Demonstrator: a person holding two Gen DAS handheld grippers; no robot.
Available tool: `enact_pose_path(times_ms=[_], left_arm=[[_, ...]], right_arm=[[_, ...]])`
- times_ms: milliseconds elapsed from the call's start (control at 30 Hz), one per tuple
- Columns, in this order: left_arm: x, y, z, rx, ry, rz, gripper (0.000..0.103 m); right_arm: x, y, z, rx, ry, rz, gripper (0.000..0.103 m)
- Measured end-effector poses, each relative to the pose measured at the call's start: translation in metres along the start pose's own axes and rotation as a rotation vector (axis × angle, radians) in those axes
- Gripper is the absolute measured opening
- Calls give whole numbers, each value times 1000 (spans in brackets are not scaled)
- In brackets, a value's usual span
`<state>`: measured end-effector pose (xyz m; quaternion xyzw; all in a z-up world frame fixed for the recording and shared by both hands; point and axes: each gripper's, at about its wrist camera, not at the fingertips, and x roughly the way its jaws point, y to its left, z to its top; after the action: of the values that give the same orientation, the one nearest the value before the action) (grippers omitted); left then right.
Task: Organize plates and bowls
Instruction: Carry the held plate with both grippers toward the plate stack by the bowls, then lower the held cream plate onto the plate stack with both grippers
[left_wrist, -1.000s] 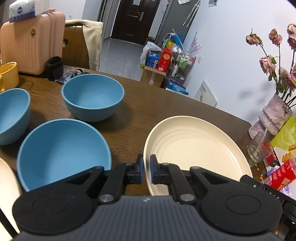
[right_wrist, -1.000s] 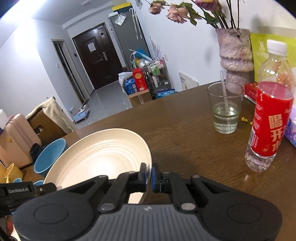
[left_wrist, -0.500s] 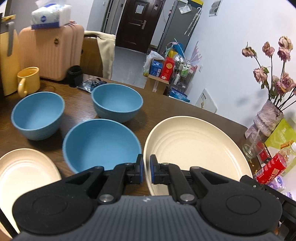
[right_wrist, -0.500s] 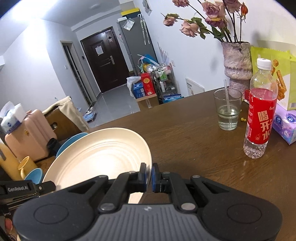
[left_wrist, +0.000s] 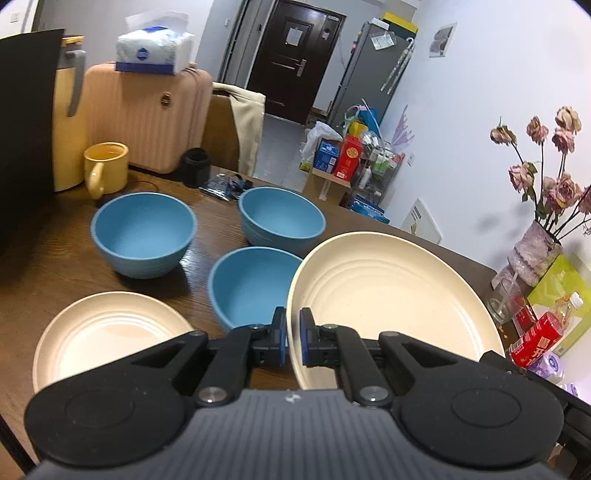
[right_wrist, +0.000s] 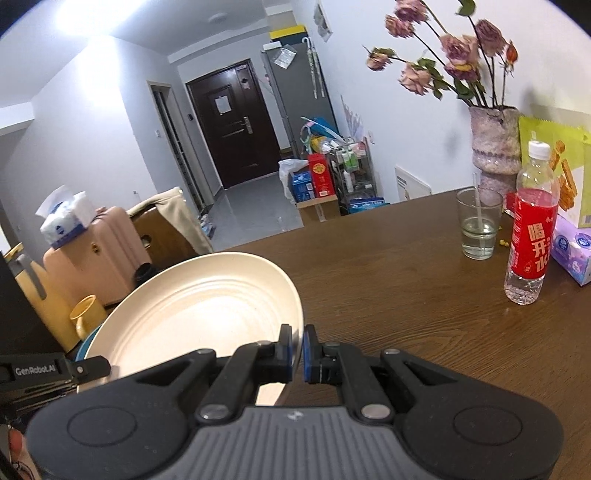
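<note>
1. Left claw (left_wrist: 292, 338) is clamped on the near left rim of a cream plate (left_wrist: 391, 295), its blue pads nearly touching with only the rim between them.
2. Right claw (right_wrist: 297, 349) pinches the opposite rim of that same plate (right_wrist: 199, 314) in the same tight way, so the plate hangs between both claws, raised off the brown table (right_wrist: 388, 277) and tilted.
3. Just left of the held plate, 3 blue bowls (left_wrist: 144, 230) (left_wrist: 280, 216) (left_wrist: 255, 284) sit upright in a loose cluster; the plate's edge overlaps the nearest 1 in the left view.
4. Another cream plate (left_wrist: 107, 332) lies flat on the table, near the left edge.
5. Farther back stands a yellow mug (left_wrist: 105, 168).
6. Off to the right are a water glass (right_wrist: 479, 223), a red-labelled bottle (right_wrist: 532, 229) and a vase of dried roses (right_wrist: 495, 147).
</note>
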<state>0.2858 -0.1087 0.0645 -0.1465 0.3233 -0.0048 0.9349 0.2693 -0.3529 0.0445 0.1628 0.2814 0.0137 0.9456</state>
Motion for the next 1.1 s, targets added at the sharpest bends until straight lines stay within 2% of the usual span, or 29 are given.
enact_pose_path(times_ms=[533,1100], left_arm=[[-46,69,-6,-57,-36,42,8],[-72,142,-8,-129,-56,85,8]], right_arm=[[-22,70,-31,-62,16,49,6],[-23,140,-59,-141,54,86,6]])
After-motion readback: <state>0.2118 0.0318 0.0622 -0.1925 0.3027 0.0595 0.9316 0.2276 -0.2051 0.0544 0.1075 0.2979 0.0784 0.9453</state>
